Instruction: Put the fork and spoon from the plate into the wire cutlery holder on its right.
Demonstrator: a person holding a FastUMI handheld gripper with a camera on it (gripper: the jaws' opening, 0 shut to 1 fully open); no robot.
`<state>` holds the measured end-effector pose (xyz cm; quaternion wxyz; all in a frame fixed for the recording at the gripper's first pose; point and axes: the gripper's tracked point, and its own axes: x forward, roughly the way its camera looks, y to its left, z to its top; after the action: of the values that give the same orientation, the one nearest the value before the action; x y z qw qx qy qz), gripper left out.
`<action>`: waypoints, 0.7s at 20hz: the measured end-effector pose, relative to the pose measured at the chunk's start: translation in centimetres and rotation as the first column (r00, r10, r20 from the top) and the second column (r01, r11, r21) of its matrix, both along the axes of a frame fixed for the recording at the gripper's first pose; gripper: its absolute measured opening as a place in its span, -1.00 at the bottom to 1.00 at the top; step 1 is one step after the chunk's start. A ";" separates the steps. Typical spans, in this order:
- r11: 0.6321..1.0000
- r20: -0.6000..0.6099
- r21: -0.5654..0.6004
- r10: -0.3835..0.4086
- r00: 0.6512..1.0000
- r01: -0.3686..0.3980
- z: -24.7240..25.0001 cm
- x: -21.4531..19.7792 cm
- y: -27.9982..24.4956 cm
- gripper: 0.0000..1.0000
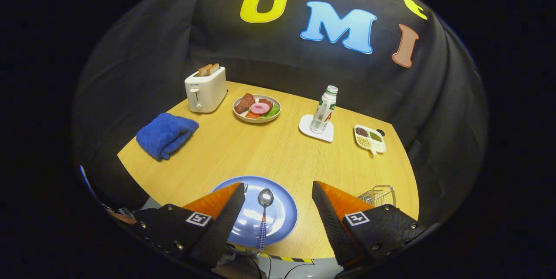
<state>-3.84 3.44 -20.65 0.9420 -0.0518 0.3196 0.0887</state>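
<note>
The tongs (278, 194) hang wide open above the near edge of the desk (269, 148), holding nothing. Between their fingers a spoon (263, 214) lies on the blue plate (284, 216), fork tines (245, 187) peeping past the left finger. The wire cutlery holder (380, 194) stands just right of the plate, partly behind the right finger.

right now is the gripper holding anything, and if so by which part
Nothing is held. The gripper is open above the blue plate, and the spoon lies on the plate between its fingers, untouched.
</note>
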 end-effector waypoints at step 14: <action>0.995 -0.444 -0.033 0.065 0.894 -0.089 -11.4 -3.5 1.3 0.91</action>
<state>-7.34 4.76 -32.01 0.8389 -0.0676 0.5250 0.1270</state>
